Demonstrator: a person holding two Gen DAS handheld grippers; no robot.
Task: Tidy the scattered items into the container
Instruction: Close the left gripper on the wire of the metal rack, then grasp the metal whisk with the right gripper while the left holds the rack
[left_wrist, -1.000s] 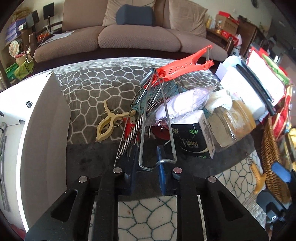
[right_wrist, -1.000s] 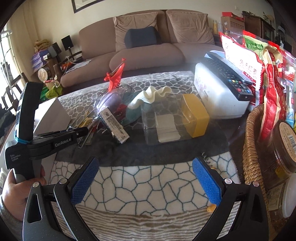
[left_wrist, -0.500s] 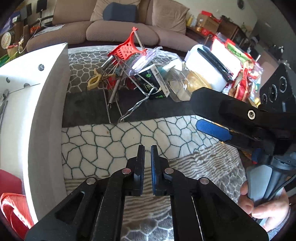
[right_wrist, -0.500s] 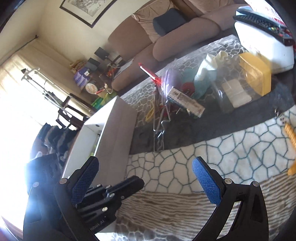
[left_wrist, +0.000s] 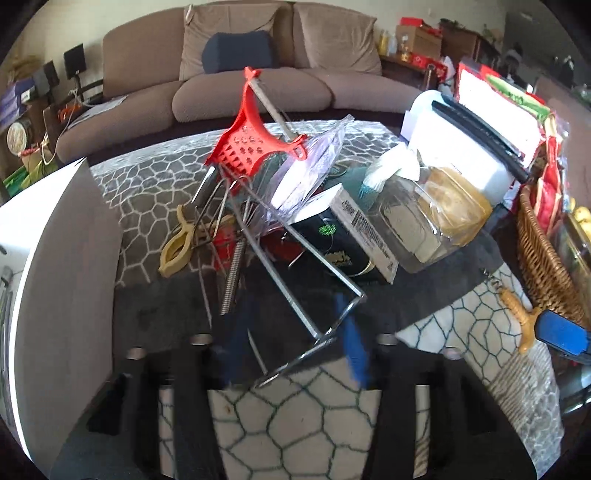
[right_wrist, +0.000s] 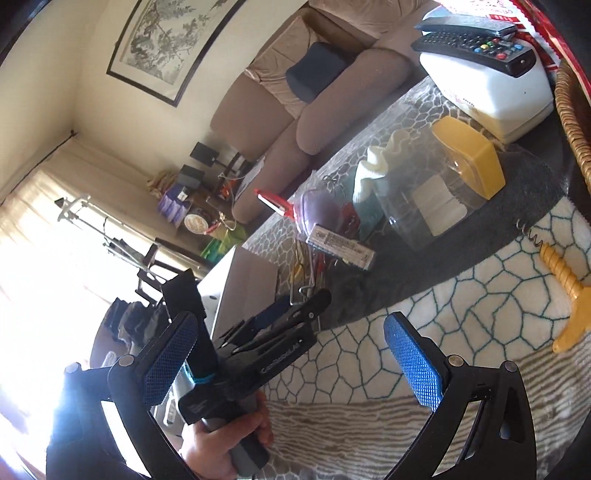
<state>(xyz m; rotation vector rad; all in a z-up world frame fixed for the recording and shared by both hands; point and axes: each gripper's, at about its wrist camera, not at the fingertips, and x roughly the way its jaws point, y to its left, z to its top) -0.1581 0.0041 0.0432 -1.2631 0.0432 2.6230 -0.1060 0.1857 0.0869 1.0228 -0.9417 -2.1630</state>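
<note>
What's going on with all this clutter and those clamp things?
A person with a gripper in each hand is tidying a pile of odds and ends into the white box. The left gripper is at the wire handle of a red grater; its jaws are opening with the wire between them, not pinching it. The right gripper hangs open and empty. The jar and carton lie in the pile.

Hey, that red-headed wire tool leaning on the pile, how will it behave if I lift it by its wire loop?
The wire tool is probably stiff and light, since its frame is thin bare wire. It is likely top-heavy: the red plastic head sits at the far end, so it may swing down. It might also snag, because its wires cross the spring and the clear bag.
</note>
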